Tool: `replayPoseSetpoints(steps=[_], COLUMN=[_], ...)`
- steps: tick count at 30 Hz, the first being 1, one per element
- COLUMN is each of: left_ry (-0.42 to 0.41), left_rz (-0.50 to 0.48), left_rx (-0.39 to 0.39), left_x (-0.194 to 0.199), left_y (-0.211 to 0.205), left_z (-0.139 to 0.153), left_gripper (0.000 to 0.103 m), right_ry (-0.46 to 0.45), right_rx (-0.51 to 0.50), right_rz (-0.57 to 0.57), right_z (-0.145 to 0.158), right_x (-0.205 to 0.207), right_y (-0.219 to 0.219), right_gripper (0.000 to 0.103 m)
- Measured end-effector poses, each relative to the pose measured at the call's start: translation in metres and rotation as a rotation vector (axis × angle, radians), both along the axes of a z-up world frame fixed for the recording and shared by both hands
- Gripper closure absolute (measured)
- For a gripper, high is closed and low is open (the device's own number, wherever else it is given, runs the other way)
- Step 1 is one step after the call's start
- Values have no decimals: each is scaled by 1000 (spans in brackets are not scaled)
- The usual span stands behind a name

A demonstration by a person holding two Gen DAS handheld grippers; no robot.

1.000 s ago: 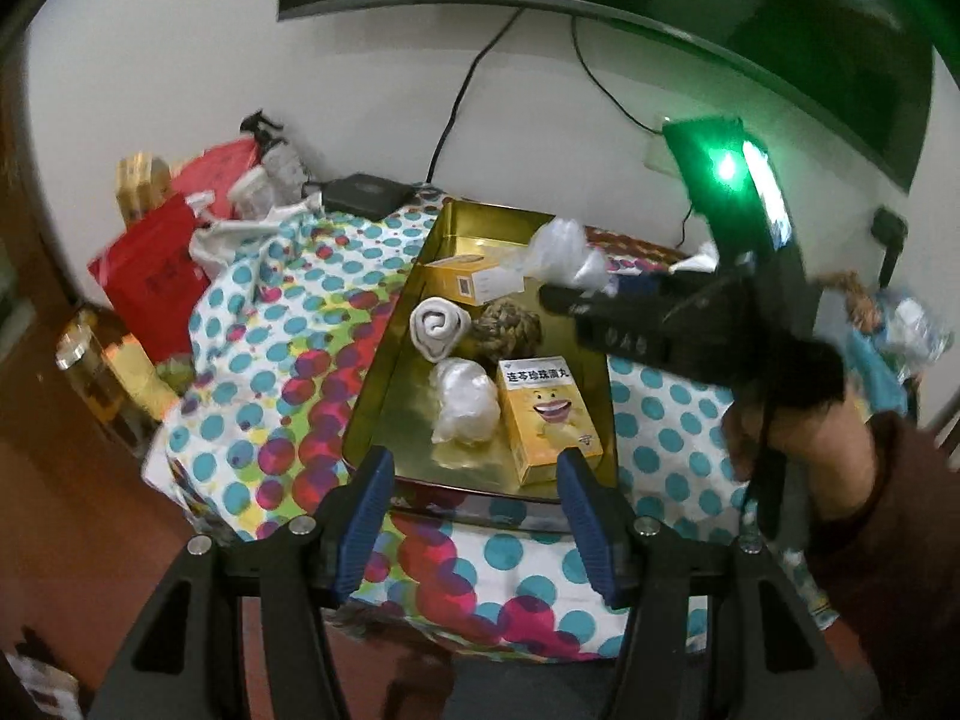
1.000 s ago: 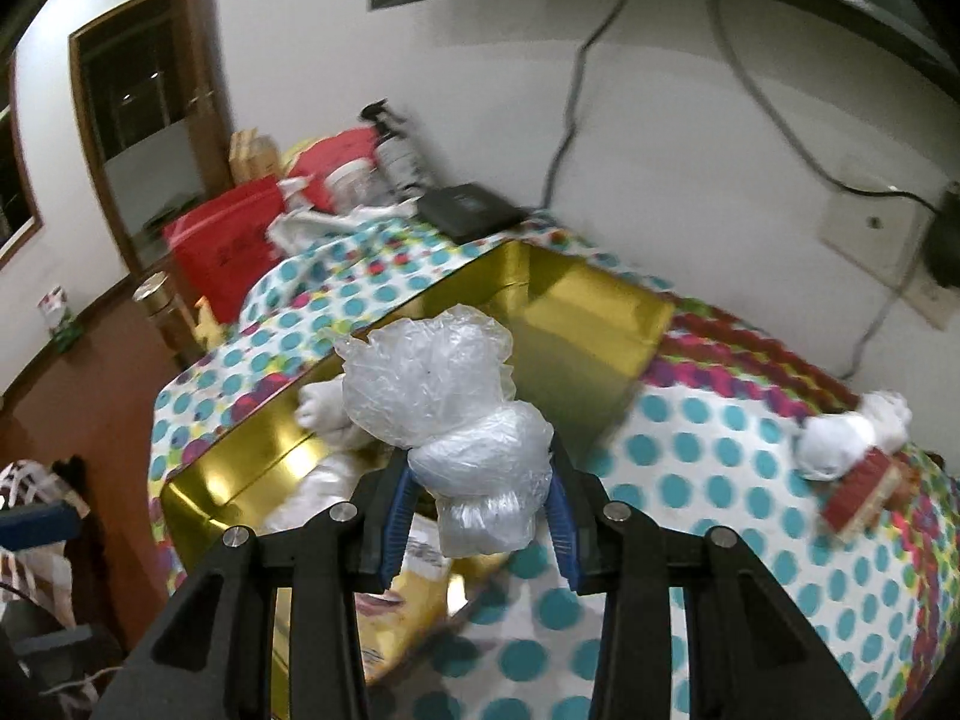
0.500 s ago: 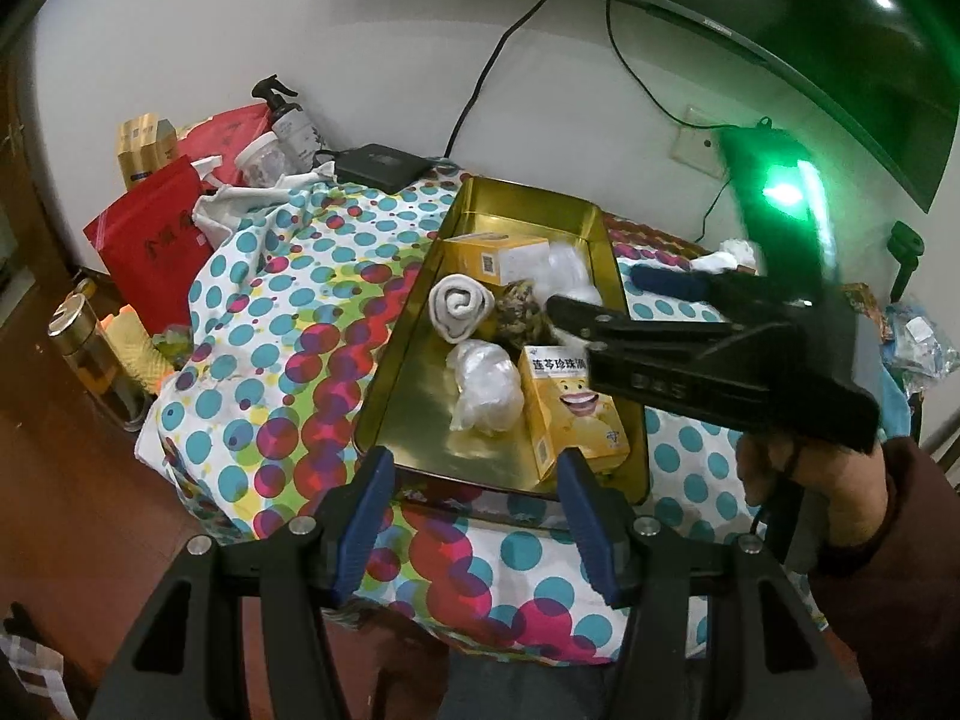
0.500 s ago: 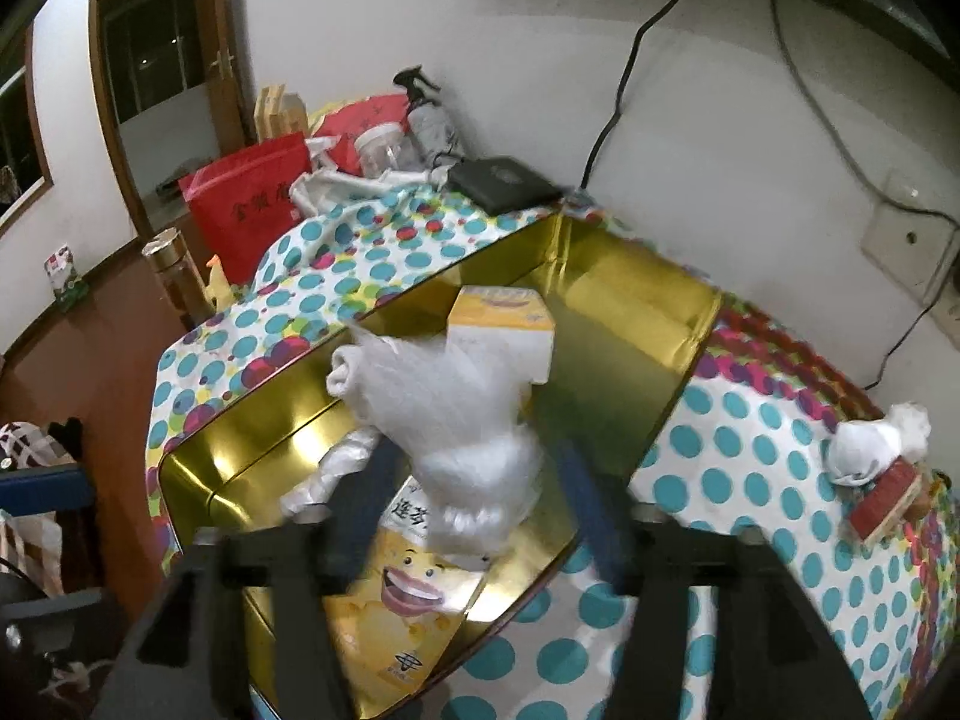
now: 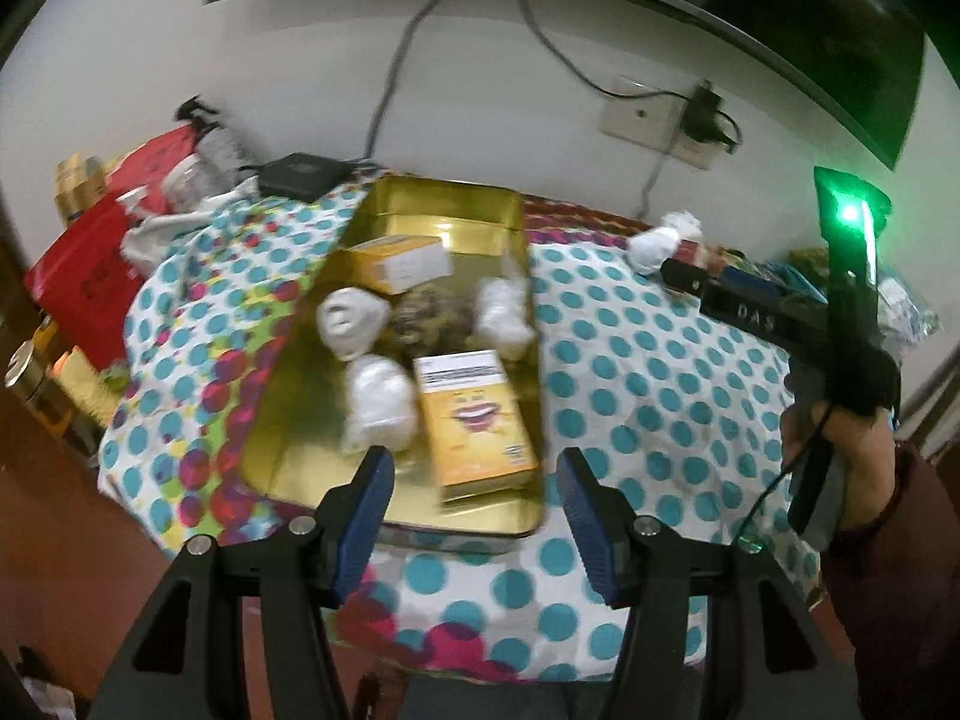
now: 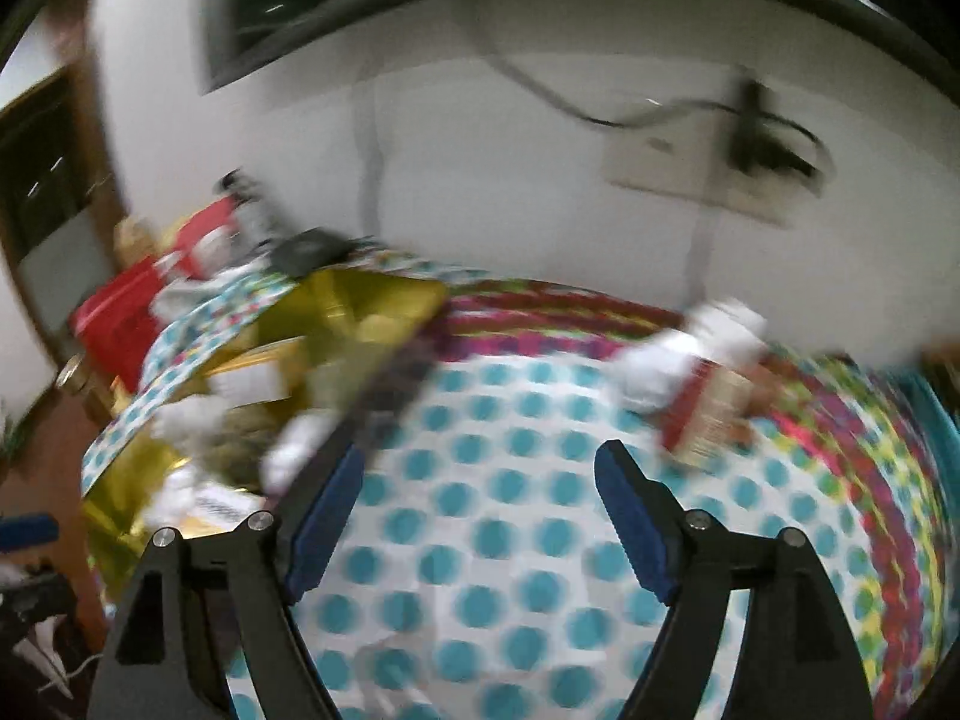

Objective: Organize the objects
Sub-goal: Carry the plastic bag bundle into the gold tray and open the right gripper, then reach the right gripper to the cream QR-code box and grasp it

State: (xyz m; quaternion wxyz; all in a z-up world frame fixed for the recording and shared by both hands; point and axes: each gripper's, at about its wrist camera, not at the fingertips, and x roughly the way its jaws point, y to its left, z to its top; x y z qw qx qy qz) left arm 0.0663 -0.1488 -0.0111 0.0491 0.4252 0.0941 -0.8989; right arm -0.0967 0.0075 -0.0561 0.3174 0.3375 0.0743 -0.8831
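Note:
A gold metal tray (image 5: 521, 276) sits on the dotted tablecloth (image 5: 648, 396). It holds two yellow boxes (image 5: 474, 420), a white roll (image 5: 351, 321), a brown ball (image 5: 429, 315) and clear plastic bundles (image 5: 501, 315). My left gripper (image 5: 474, 468) hangs open just in front of the tray's near rim, with nothing between its fingers. My right gripper (image 6: 480, 456) is over the bare cloth to the right of the tray (image 6: 372, 300). Its jaws are opening and nothing is between them. Another white bundle (image 6: 678, 360) lies beside a red-brown box (image 6: 708, 414) at the back right.
A hand (image 5: 840, 450) holds the right gripper at the right edge. Red bags (image 5: 90, 276), a spray bottle (image 5: 210, 138) and a black box (image 5: 303, 174) crowd the table's back left. A bottle (image 5: 36, 384) stands at the left. A wall socket (image 5: 660, 126) and cables are behind.
The right gripper let go of the plastic bundle, which now lies in the tray, then opened and swung right over the cloth. The left gripper stayed open and shifted slightly.

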Motion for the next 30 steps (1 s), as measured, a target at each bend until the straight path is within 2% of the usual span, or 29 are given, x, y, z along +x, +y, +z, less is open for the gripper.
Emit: replayPoseSetpoints(steps=[4, 10, 15, 22, 30], left_ry=[-8, -39, -72, -83, -93], left_rz=[-55, -104, -100, -75, -56], left_rx=[-16, -10, -1, -21, -77], left_x=[-16, -43, -62, -82, -109], left_y=[26, 54, 64, 67, 72], left_z=[-2, -9, -18, -23, -28], left_gripper=[45, 45, 45, 45, 45], right_ry=[-6, -64, -116, -162, -227], right_rx=[14, 19, -17, -12, -32], right_rz=[-121, -179, -186, -198, -205], right_z=[-5, -25, -38, -48, -62], right_x=[-25, -58, -79, -100, -118], right_y=[41, 68, 69, 59, 56], right_gripper=[25, 26, 28, 30, 30])
